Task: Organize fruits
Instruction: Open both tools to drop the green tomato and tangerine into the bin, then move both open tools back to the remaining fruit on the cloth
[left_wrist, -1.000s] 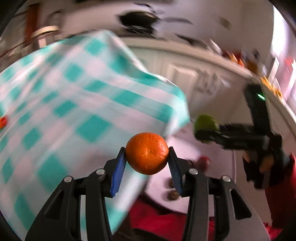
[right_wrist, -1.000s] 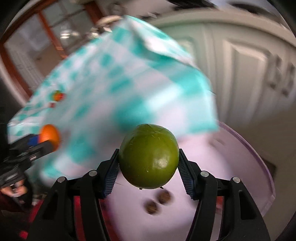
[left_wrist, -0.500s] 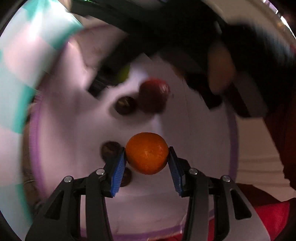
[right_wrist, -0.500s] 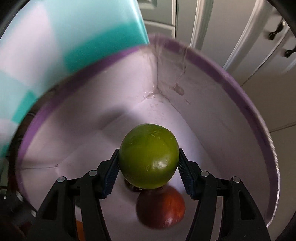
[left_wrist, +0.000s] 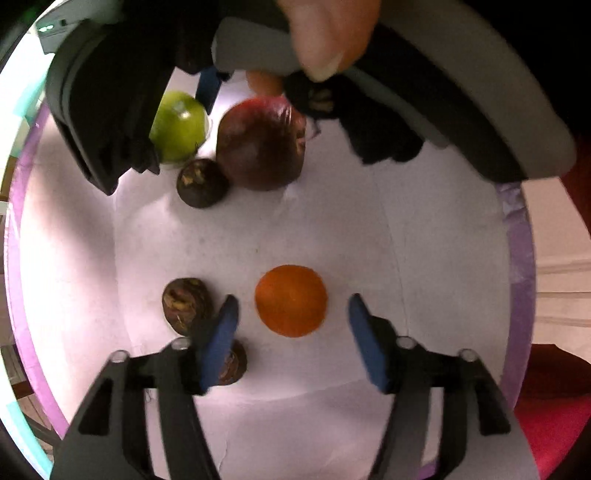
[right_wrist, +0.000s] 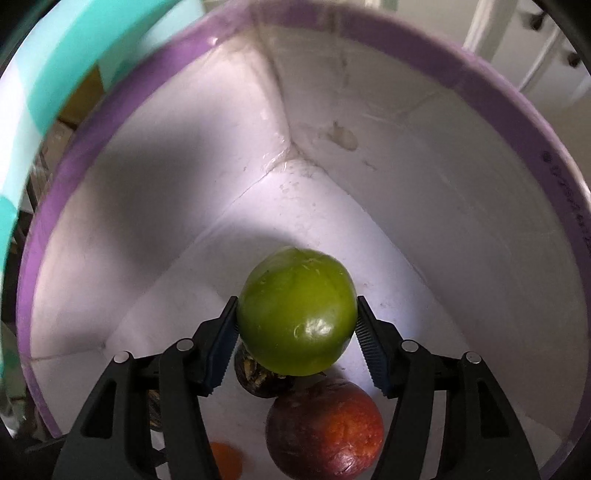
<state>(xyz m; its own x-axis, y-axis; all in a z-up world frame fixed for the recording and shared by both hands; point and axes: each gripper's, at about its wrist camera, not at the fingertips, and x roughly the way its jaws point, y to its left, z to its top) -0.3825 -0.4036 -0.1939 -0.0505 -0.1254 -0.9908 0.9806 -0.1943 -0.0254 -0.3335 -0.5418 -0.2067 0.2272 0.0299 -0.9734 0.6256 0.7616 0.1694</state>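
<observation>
Both cameras look down into the white box (right_wrist: 436, 155) from very close. Each one sees the green fruit (left_wrist: 179, 125) and the orange (left_wrist: 291, 300).

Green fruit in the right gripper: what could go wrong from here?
1. The right gripper holds the green fruit directly above a small dark fruit and the red fruit; released, it may strike them.
2. The orange lies loose between the open left gripper fingers and could roll.
</observation>
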